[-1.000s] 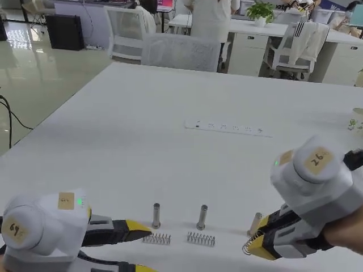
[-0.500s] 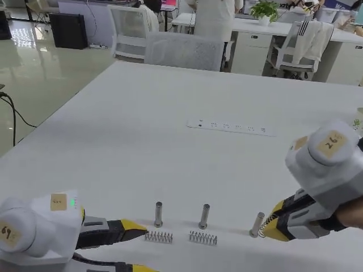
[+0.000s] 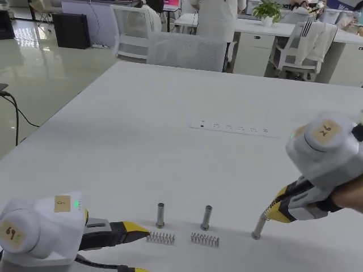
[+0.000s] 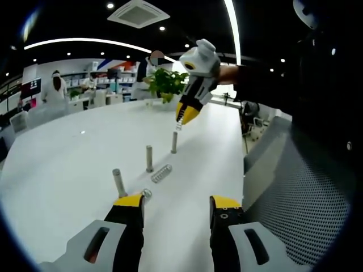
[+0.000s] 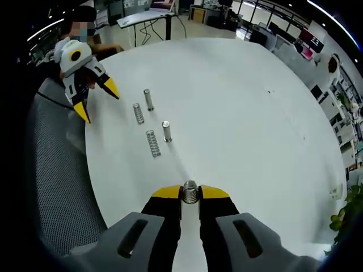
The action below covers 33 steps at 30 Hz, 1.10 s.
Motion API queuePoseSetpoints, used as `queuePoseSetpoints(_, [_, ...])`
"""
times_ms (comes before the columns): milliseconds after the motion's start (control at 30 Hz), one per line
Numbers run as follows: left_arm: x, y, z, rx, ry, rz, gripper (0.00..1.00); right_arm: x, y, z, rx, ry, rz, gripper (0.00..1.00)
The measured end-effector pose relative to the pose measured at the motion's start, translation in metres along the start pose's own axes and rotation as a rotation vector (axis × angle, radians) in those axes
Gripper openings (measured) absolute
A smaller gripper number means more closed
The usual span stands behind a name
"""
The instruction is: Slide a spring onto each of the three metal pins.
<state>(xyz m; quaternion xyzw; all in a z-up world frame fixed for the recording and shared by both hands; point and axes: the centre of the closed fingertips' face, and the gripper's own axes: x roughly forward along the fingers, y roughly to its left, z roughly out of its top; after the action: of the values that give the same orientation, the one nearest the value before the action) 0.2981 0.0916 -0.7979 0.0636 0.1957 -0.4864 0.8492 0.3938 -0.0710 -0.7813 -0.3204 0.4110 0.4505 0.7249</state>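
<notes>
Spring pinched end-on in the closed right hand-held gripper, just over rightmost pin, probably to line its bore with the tip. Left hand-held gripper open and empty, near loose springs lying on counter before other pins.

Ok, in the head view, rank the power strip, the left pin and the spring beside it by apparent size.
1. Power strip: largest, though farthest from the camera.
2. Left pin and the spring beside it: much alike in length, so I won't rank them.
</notes>
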Motion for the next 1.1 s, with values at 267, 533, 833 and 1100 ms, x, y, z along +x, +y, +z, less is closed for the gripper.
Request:
queuePoseSetpoints(267, [-0.001,0.001,0.000,-0.002,-0.001,0.000,0.39,0.006,-0.003,-0.002,-0.002,0.029,0.012,0.08])
queuePoseSetpoints(533, [-0.001,0.001,0.000,-0.002,0.001,0.000,0.39,0.011,-0.001,-0.005,-0.005,0.048,0.029,0.08])
queuePoseSetpoints(833, [0.000,0.000,-0.001,0.000,0.006,-0.001,0.38,0.025,-0.002,-0.010,-0.016,0.089,0.047,0.08])
queuePoseSetpoints(1100, [0.000,0.000,-0.001,0.000,0.006,0.001,0.38,0.039,-0.002,-0.016,-0.018,0.129,0.074,0.08])
